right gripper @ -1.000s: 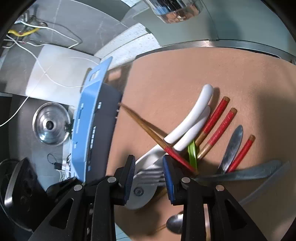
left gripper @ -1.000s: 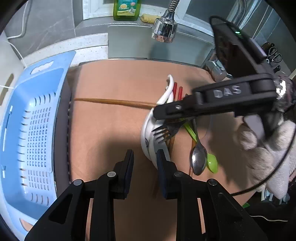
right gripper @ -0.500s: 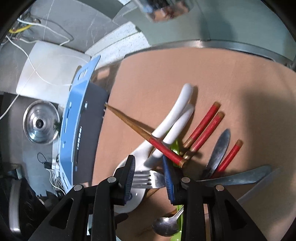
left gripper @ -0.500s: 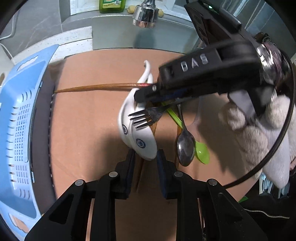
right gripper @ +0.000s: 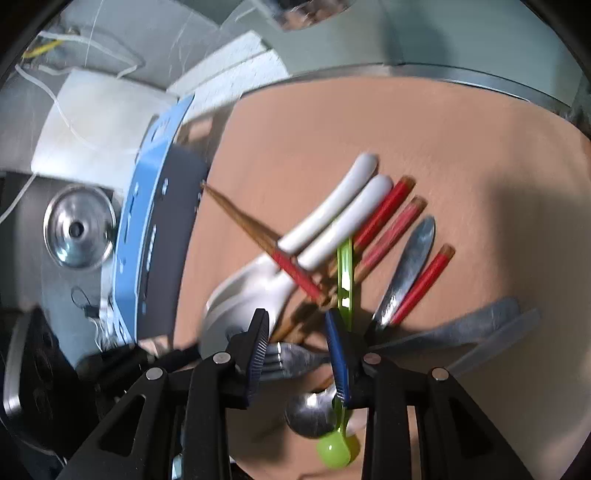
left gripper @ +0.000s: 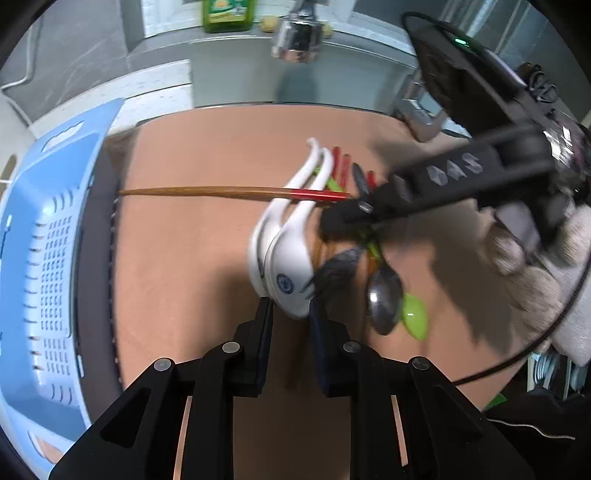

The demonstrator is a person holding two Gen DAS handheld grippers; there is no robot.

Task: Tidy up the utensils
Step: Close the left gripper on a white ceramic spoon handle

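Carefully, the right gripper [right gripper: 297, 341], jaws narrowly apart around the fork [right gripper: 291, 360] atop the utensil pile, should close squarely on its neck, while the left gripper [left gripper: 290, 323], narrowly parted, steadies the white soup spoons [left gripper: 286, 258].

A green dish-soap bottle [left gripper: 229, 14] stands on the ledge behind the sink, with a small yellowish object [left gripper: 269, 24] just beside it (too blurred to identify) and the chrome faucet head [left gripper: 297, 44] hanging in front. A tan mat [left gripper: 207, 155] covers the work surface, and a light-blue perforated basket [left gripper: 40, 236] sits along its left edge. Beyond the basket, the right wrist view shows a round steel pot lid [right gripper: 78, 230] and a white board [right gripper: 99, 125] crossed by loose white cables [right gripper: 70, 123].
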